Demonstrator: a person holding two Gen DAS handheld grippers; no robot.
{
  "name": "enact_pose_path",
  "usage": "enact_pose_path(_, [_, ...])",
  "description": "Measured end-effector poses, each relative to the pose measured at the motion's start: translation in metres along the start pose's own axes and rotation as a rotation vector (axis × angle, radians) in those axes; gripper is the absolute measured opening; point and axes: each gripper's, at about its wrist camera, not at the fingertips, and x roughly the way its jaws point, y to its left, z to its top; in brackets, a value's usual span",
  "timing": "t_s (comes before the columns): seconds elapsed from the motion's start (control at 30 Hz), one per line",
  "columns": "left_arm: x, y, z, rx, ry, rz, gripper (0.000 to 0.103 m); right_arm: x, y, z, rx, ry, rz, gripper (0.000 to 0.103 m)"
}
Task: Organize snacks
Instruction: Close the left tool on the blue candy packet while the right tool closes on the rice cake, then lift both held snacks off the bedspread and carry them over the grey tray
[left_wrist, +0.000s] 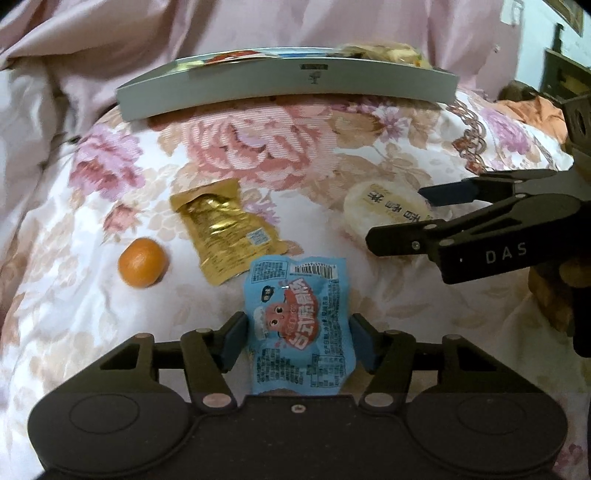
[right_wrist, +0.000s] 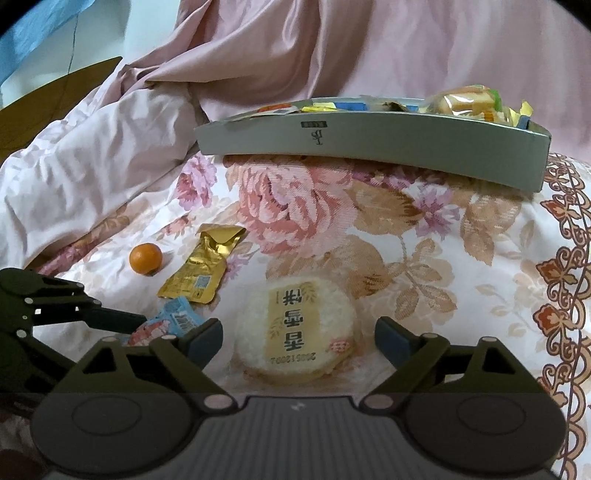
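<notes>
Two tongs straddle snacks on a floral bedspread (left_wrist: 332, 147).
Left tongs (left_wrist: 297, 341) part-open around a blue packet (left_wrist: 299, 325); right tongs (right_wrist: 299, 341) wide around a round rice cake (right_wrist: 295, 325). Beyond lie a gold packet (left_wrist: 221, 229), an orange (left_wrist: 142, 262), then a grey snack box (left_wrist: 288, 88).

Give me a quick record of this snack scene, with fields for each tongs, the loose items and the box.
left tongs: open, fingers either side of the blue snack packet
right tongs: open, straddling the round rice cracker pack
other loose items: orange, gold foil pouch
surface: floral quilt
grey box: behind the loose items, already holding wrapped snacks
</notes>
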Motion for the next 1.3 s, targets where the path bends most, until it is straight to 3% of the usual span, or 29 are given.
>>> enact_pose_path(0.2, [-0.015,0.009,-0.017,-0.106,-0.022,0.089,0.061,0.003,0.007,-0.002,-0.028,0.0,-0.008,0.095])
enact_pose_path(0.3, [-0.016,0.01,-0.02,-0.108,-0.034,0.1,0.061,0.007,0.016,-0.005,-0.069,0.002,-0.03,0.096])
enact_pose_path(0.5, [-0.013,0.012,-0.021,-0.117,-0.051,0.094,0.061,0.015,0.03,-0.011,-0.136,-0.002,-0.099,0.095])
enact_pose_path(0.7, [-0.012,0.012,-0.02,-0.119,-0.057,0.09,0.061,0.016,0.037,-0.016,-0.171,-0.029,-0.122,0.077])
enact_pose_path(1.3, [-0.02,0.017,-0.021,-0.196,-0.112,0.061,0.06,0.009,0.052,-0.023,-0.248,-0.1,-0.147,0.077])
